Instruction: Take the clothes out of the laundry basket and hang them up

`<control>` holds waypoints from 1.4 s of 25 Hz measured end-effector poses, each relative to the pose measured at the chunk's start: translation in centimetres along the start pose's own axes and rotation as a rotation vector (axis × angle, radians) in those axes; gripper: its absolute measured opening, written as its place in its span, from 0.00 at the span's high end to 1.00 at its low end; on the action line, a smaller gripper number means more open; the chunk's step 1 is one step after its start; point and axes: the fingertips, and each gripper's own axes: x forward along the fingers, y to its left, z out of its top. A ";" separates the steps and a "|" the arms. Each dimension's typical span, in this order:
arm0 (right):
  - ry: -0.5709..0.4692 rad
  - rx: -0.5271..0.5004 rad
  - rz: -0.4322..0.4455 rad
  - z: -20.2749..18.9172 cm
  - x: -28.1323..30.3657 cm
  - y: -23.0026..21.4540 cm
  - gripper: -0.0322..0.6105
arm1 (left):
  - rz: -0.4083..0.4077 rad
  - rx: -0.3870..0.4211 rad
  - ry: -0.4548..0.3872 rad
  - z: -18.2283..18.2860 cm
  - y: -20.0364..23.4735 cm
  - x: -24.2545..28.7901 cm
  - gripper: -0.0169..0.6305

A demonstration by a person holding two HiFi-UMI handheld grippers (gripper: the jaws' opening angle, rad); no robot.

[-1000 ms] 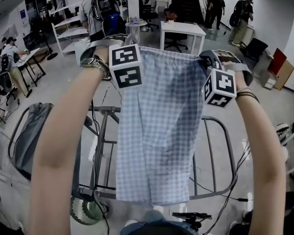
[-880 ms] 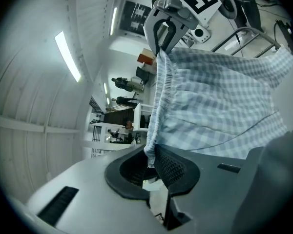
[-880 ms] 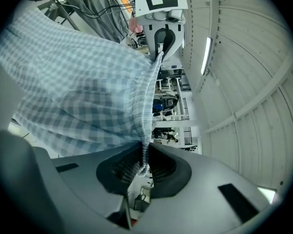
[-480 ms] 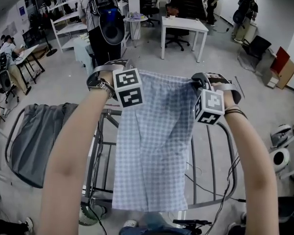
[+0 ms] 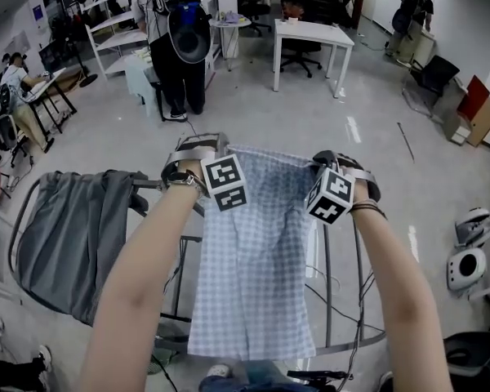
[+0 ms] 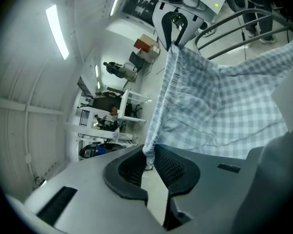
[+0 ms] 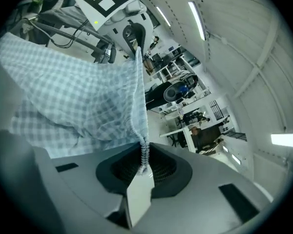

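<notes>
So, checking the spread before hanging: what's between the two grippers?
The checked shorts' waistband, stretched from left gripper to right gripper, both shut on it; the head view shows it.

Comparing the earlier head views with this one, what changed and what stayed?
Both the left gripper and right gripper came down together, lowering the checked shorts toward the drying rack. Nothing was let go: each gripper stays shut on a waistband corner, shorts spread between them. The grey garment still hangs on the rack's left side.
</notes>
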 end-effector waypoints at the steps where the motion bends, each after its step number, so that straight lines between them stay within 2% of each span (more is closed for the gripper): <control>1: 0.007 0.020 0.010 -0.2 0.5 0.6 0.88 | 0.003 -0.008 0.009 -0.3 -0.7 0.4 0.92; 5: 0.040 0.174 0.021 -1.8 2.0 1.5 0.83 | 0.019 -0.085 0.071 -2.4 -2.3 1.9 0.92; 6: 0.046 0.234 0.016 -2.3 2.2 1.4 0.77 | 0.029 -0.131 0.085 -3.0 -2.4 2.3 0.87; 7: 0.051 0.295 0.013 -2.7 2.2 1.3 0.65 | 0.038 -0.185 0.097 -3.5 -2.4 2.5 0.67; 8: 0.053 0.350 0.015 -3.1 2.2 1.3 0.49 | 0.044 -0.240 0.104 -3.8 -2.3 2.7 0.42; 9: 0.053 0.392 0.018 -3.4 2.0 1.3 0.44 | 0.051 -0.285 0.108 -4.1 -2.3 2.7 0.30; 11: 0.052 0.423 0.026 -3.8 1.4 1.6 0.44 | 0.055 -0.333 0.109 -4.4 -2.2 2.4 0.29; 18: 0.054 0.410 0.031 -3.7 -1.8 3.0 0.44 | 0.023 -0.368 0.072 -4.4 -3.2 -0.2 0.27; 22: 0.018 0.422 0.024 -1.7 -4.7 3.6 0.44 | 0.016 -0.432 0.041 -4.9 -3.5 -2.8 0.27; 26: 0.013 0.413 0.034 -0.2 -7.7 4.6 0.34 | 0.019 -0.490 -0.005 -5.3 -3.5 -5.9 0.27; 31: -0.074 0.543 0.001 3.6 -12.9 4.9 0.33 | 0.025 -0.563 -0.060 -7.0 -3.2 -10.2 0.27; 35: -0.104 0.507 -0.046 6.9 -16.4 5.6 0.33 | 0.077 -0.577 -0.110 -8.5 -1.6 -14.3 0.27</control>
